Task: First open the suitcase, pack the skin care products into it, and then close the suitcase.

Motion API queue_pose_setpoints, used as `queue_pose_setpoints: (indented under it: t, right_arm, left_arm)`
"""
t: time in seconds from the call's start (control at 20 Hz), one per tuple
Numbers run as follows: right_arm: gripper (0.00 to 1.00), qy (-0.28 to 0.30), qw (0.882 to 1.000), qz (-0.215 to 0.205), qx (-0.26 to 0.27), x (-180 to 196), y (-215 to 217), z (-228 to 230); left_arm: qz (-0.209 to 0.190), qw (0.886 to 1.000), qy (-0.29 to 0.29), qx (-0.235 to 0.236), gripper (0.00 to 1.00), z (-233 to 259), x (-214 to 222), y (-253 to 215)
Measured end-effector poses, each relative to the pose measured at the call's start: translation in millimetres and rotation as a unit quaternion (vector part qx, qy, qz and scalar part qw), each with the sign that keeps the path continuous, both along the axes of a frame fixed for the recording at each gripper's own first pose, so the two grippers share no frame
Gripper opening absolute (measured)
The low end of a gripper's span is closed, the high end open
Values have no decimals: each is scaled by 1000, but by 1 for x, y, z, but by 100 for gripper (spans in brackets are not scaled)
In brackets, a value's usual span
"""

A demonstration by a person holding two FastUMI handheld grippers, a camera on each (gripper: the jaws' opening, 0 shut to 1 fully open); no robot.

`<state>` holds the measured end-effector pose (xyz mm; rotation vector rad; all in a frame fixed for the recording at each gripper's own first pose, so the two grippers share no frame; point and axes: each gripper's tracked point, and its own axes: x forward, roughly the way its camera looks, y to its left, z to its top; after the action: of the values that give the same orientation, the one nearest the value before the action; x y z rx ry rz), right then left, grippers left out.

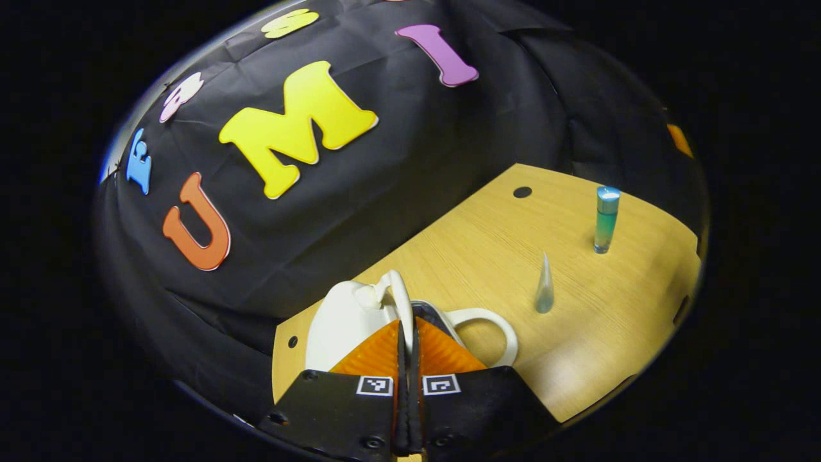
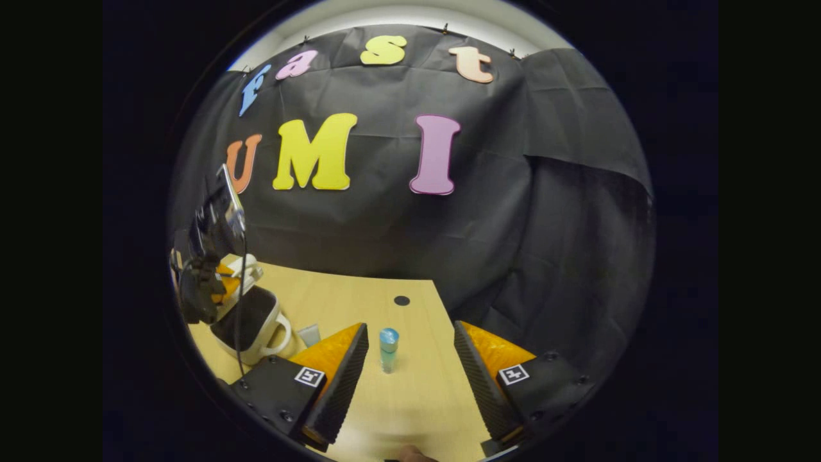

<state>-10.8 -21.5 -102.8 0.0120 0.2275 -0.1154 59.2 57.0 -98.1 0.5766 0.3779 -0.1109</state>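
Left gripper (image 1: 406,333) pinched on the lid (image 1: 403,301) edge of the white suitcase (image 1: 346,321) (open, on the table (image 1: 609,321)). Right gripper (image 2: 410,359) spread wide, empty, bottle (image 2: 388,350) upright ahead between its fingers. Tube (image 1: 544,285) stands near the suitcase.

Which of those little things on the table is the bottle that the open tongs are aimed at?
On the wooden table, look between the right tongs. The small upright bottle stands there alone, blue-capped with blue-green contents, unlike the pale cone-shaped tube nearer the white suitcase.
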Motion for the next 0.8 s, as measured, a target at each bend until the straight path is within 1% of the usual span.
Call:
queue_pose_setpoints:
  t: [0.1,0.25,0.3,0.35,0.4,0.45,0.65,0.8]
  right_arm:
    - [80,0,1000,8,-4,7,20,5]
    - [80,-4,1000,18,-7,17,50,14]
    - [79,-6,1000,21,-8,21,59,16]
    - [80,-7,1000,24,-9,23,69,17]
    - [79,-5,1000,26,-7,26,79,18]
    - [80,-2,1000,29,-5,29,88,16]
    - [80,-5,999,34,-8,34,112,19]
    - [80,-3,999,33,-7,36,118,19]
  left_arm:
    - [12,1000,-10,-22,3,24,-5,24]
    - [32,998,-29,-39,3,60,-7,71]
    - [41,998,-32,-47,3,67,-5,91]
    - [50,997,-36,-53,2,76,-5,116]
    - [63,996,-38,-55,3,83,-6,142]
    - [76,995,-41,-54,2,88,-6,168]
    - [112,992,-29,-50,3,76,-8,257]
    - [139,988,-10,-65,3,50,-11,308]
